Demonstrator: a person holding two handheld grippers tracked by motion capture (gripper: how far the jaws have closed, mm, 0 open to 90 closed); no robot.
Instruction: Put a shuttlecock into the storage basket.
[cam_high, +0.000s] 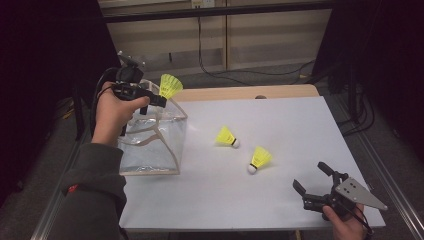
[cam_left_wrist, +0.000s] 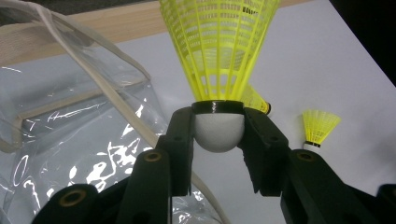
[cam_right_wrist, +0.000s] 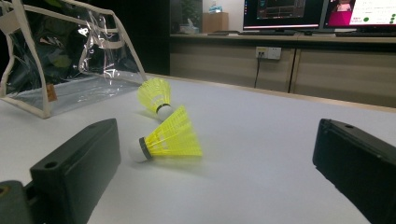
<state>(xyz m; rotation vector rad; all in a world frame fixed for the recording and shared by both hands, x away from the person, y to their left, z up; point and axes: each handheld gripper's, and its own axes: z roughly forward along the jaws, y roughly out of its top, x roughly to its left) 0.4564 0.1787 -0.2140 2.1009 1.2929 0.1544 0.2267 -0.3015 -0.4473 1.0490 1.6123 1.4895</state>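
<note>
At the table's left edge, a clear plastic bag (cam_high: 150, 145) with beige trim stands open. Above its rim, the left gripper (cam_high: 159, 100) clamps a yellow shuttlecock (cam_high: 170, 85) by its white cork. Two more shuttlecocks (cam_high: 226, 137) (cam_high: 259, 159) lie mid-table on the white tabletop (cam_high: 280, 115), well apart from the bag. Near the right corner, the right gripper (cam_high: 311, 181) hovers, jaws spread, holding nothing.
</note>
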